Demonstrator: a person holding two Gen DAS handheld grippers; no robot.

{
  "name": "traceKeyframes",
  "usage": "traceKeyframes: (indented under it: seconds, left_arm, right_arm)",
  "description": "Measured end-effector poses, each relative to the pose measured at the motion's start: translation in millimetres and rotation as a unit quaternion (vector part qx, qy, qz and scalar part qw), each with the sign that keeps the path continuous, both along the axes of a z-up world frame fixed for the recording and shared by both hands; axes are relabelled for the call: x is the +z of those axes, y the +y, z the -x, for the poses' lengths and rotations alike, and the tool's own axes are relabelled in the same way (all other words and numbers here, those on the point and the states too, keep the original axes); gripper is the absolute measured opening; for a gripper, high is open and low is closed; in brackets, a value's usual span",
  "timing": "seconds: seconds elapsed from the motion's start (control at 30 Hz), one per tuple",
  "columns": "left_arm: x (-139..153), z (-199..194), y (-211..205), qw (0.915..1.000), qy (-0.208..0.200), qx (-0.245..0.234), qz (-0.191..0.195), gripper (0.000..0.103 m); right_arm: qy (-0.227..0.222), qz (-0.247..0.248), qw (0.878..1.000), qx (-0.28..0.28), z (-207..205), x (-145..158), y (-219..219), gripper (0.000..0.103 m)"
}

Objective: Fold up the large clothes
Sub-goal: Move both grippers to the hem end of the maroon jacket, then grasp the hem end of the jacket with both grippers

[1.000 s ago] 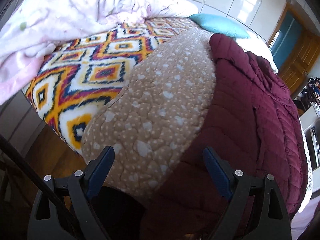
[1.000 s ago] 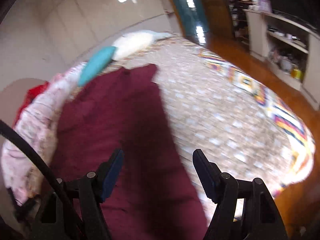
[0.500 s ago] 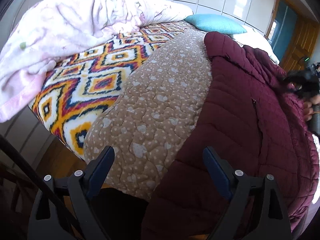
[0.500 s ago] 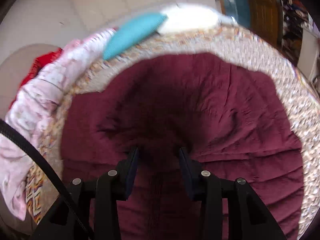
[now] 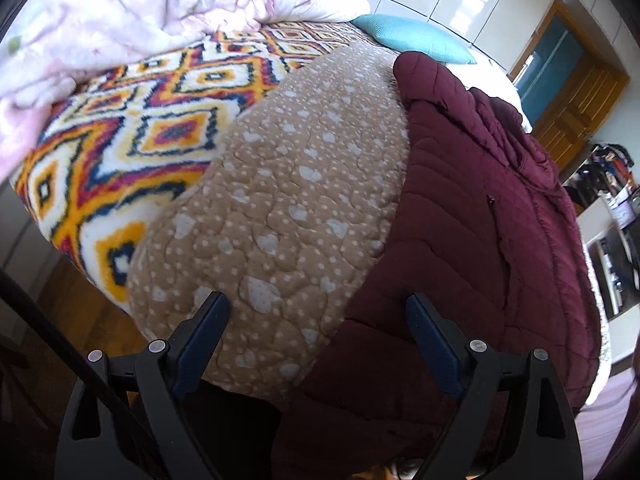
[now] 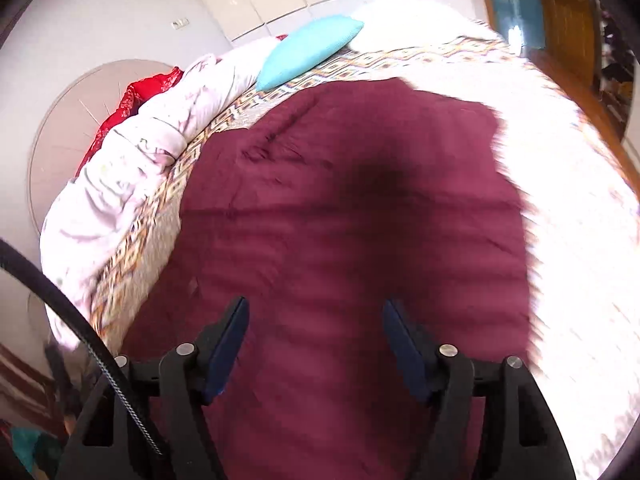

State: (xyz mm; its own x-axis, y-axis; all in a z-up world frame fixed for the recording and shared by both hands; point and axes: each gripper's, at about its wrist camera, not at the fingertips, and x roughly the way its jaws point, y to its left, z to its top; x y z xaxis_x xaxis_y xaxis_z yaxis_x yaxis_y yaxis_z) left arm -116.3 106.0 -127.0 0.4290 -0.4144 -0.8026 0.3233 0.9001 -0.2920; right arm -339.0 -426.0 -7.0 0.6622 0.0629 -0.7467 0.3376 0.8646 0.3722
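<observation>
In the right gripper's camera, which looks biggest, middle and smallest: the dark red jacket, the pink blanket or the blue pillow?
1. Dark red jacket: biggest by far, though it lies closest to the camera.
2. Pink blanket: middle.
3. Blue pillow: smallest, but it is farthest away, so its true size is unsure.
</observation>
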Motion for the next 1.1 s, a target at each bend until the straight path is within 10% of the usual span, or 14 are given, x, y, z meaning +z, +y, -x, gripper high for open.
traceKeyframes:
  seconds: [0.33, 0.5, 0.63, 0.87, 1.1]
  left_arm:
    - [-15.7, 5.5, 2.6, 0.996, 0.052, -0.05, 0.053, 0.089]
    - [-33.8, 19.1, 4.9, 0.9907, 0.089, -0.071, 0.075, 0.089]
    - [-61.1, 32.3, 5.8, 0.9811, 0.149, -0.072, 0.1, 0.089]
    - [-62.3, 52.1, 5.6, 0.9833, 0.14, -0.056, 0.102, 0.085]
    - [-37.2, 80.5, -1.9, 0.9923, 0.096, -0.078, 0.014, 0.035]
  right_arm:
    - [0.043, -0.083, 0.985, -0.142, 177.1, -91.7, -29.8, 0.082]
    - [0.032, -0.149, 0.983, -0.103, 185.8, -131.3, 9.0, 0.082]
    - [0.087, -0.118, 0.985, -0.089, 177.6, -156.3, 37.2, 0.083]
    - [0.121, -0.086, 0.987, -0.062, 163.2, -164.2, 66.8, 0.083]
    - [0.12, -0.07, 0.989, -0.051, 159.5, -147.9, 79.9, 0.03]
